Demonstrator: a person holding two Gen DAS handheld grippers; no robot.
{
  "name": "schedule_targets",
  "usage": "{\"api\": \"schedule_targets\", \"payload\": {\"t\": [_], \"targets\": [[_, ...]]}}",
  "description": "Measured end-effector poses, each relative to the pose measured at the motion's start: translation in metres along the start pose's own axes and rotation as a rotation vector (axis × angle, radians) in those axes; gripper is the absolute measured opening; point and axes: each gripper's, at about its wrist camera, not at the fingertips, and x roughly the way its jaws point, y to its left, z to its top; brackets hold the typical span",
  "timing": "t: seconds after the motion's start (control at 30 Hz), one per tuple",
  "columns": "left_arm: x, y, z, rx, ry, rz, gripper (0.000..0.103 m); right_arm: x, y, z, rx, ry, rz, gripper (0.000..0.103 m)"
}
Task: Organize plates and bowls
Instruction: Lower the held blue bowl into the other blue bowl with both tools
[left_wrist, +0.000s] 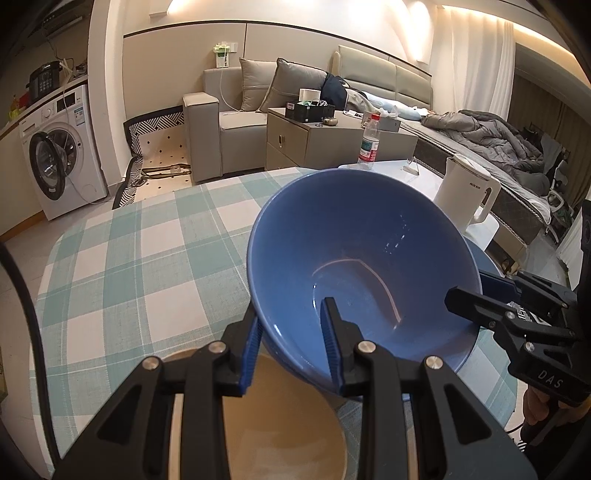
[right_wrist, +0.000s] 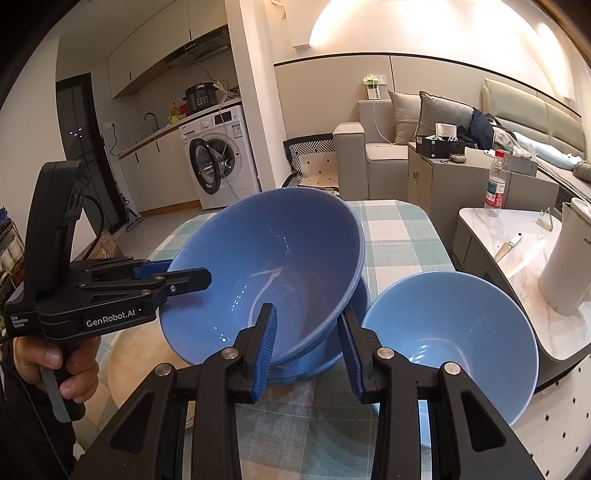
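Observation:
A large blue bowl (left_wrist: 362, 258) (right_wrist: 266, 266) hangs tilted over the checked tablecloth (left_wrist: 147, 258) (right_wrist: 399, 236). My left gripper (left_wrist: 291, 310) (right_wrist: 188, 273) is shut on its near-left rim, one finger inside and one outside. On the opposite rim my right gripper (right_wrist: 306, 310) (left_wrist: 465, 286) is shut as well. Right under the held bowl sits a second dark blue dish (right_wrist: 332, 354) (left_wrist: 484, 258); I cannot tell whether the two touch. A beige plate (left_wrist: 280, 424) (right_wrist: 140, 350) lies under my left gripper. To the right stands a light blue bowl (right_wrist: 454, 350).
A white kettle (left_wrist: 469, 192) (right_wrist: 565, 266), a water bottle (left_wrist: 369, 142) (right_wrist: 495, 184) and a knife (right_wrist: 509, 245) are on the marble side table (right_wrist: 517, 229) to the right. A hand (right_wrist: 55, 365) holds the left gripper. Sofa and washing machine stand beyond the table.

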Motion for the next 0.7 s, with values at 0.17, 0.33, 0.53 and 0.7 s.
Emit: {"api": "schedule_targets", "payload": {"t": [0.17, 0.33, 0.53, 0.7], "targets": [[0.003, 0.000, -0.002, -0.005, 0.003, 0.003, 0.029, 0.004, 0.001, -0.004, -0.012, 0.004, -0.010, 0.034], [0.010, 0.003, -0.005, -0.013, 0.020, 0.005, 0.029, 0.008, 0.001, -0.006, -0.013, 0.008, -0.008, 0.034], [0.018, 0.006, -0.010, -0.014, 0.045, 0.021, 0.030, 0.019, 0.004, -0.010, -0.027, 0.031, -0.020, 0.034], [0.021, 0.006, -0.011, -0.005, 0.049, 0.030, 0.030, 0.027, 0.005, -0.012, -0.034, 0.043, -0.032, 0.035]]}}
